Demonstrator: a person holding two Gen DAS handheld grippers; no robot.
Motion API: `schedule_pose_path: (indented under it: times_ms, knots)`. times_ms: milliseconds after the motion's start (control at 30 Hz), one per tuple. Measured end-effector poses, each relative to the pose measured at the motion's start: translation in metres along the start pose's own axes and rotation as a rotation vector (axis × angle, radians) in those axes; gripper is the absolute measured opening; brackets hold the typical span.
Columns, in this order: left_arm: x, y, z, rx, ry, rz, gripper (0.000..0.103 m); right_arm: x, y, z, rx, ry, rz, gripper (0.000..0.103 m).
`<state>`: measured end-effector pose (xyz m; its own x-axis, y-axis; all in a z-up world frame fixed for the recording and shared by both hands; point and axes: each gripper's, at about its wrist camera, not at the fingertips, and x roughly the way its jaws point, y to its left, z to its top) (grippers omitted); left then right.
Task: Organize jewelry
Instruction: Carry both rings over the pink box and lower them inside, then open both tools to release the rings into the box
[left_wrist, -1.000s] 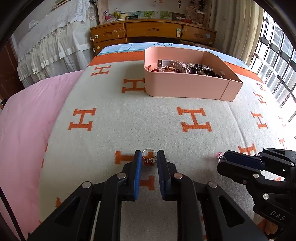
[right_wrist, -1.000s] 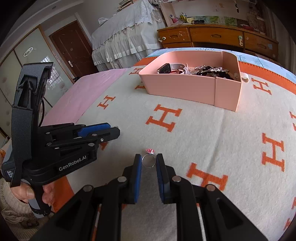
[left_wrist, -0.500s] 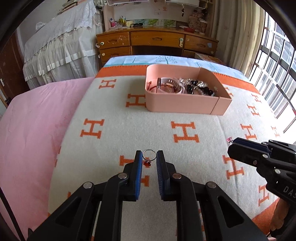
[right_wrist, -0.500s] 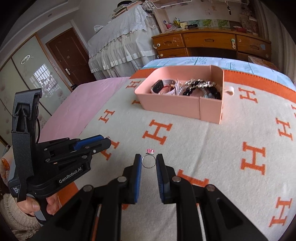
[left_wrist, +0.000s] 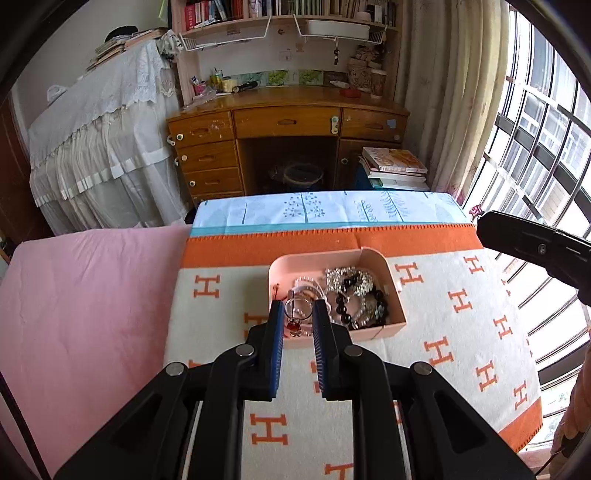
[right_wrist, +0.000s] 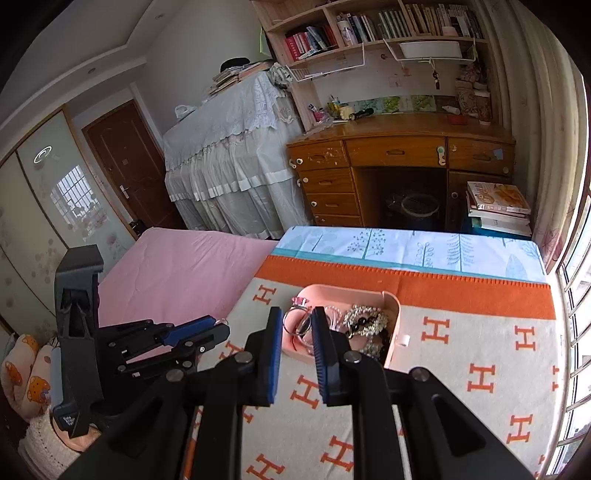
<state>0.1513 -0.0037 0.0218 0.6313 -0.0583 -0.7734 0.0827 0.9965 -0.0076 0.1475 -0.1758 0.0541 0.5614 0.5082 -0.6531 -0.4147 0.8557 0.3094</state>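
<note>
Both tongs are clamped on rings and held high above the bed. On my left gripper (left_wrist: 298, 317) the blue pads pinch a thin silver ring with a small red charm (left_wrist: 294, 316) hanging from its lower edge; the hoop stands upright between the pads. From this wrist view the ring sits in line with the near left corner of the pink tray (left_wrist: 391, 280), well above it, not touching it. My right gripper (right_wrist: 297, 325) is clamped on a second silver ring with a pink stone (right_wrist: 295, 314) at its top, the stone poking up past the fingertips. In the right wrist view that ring overlaps the tray's left end.

I see the tray resting on the cream blanket with orange H marks (left_wrist: 461, 332), close to the blanket's orange border. It already holds a heap of jewelry (left_wrist: 351, 295): silvery chains, dark bead bracelets and what looks like a watch strap. I can see the left tool's body at the left of the right wrist view, and beyond the foot of the bed stands a wooden desk (left_wrist: 288, 125).
</note>
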Motion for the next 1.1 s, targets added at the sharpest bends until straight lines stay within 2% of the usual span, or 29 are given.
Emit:
schedule_pose_path:
  times_ms: [133, 233, 467, 567, 700, 767, 800, 867, 967, 1100]
  knots:
    - [0.023, 0.0, 0.036, 0.015, 0.017, -0.001, 0.013, 0.018, -0.005, 0.033, 0.017, 0.024, -0.039, 0.016]
    - [0.061, -0.002, 0.05, 0.028, 0.058, 0.0, 0.013, 0.048, -0.016, 0.042, 0.038, 0.075, -0.061, 0.016]
    - [0.158, -0.005, 0.049, 0.045, 0.184, -0.021, 0.013, 0.152, -0.055, 0.02, 0.098, 0.273, -0.097, 0.016]
    - [0.183, -0.002, 0.044, 0.042, 0.213, -0.036, 0.013, 0.188, -0.071, 0.009, 0.146, 0.333, -0.085, 0.016]
    - [0.2, 0.01, 0.039, 0.033, 0.221, -0.045, 0.016, 0.219, -0.083, 0.002, 0.192, 0.363, -0.041, 0.017]
    - [0.202, 0.021, 0.037, 0.005, 0.218, -0.052, 0.031, 0.228, -0.084, 0.001, 0.2, 0.366, -0.022, 0.017]
    - [0.203, 0.028, 0.036, -0.017, 0.214, -0.057, 0.035, 0.23, -0.083, 0.001, 0.203, 0.36, -0.022, 0.017]
    - [0.201, 0.04, 0.033, -0.059, 0.199, -0.068, 0.053, 0.233, -0.084, -0.001, 0.216, 0.345, -0.01, 0.017]
    - [0.193, 0.051, 0.028, -0.098, 0.165, -0.088, 0.072, 0.231, -0.086, -0.002, 0.241, 0.328, 0.01, 0.018]
    - [0.176, 0.053, 0.022, -0.108, 0.14, -0.099, 0.074, 0.222, -0.082, -0.002, 0.241, 0.316, 0.004, 0.02]
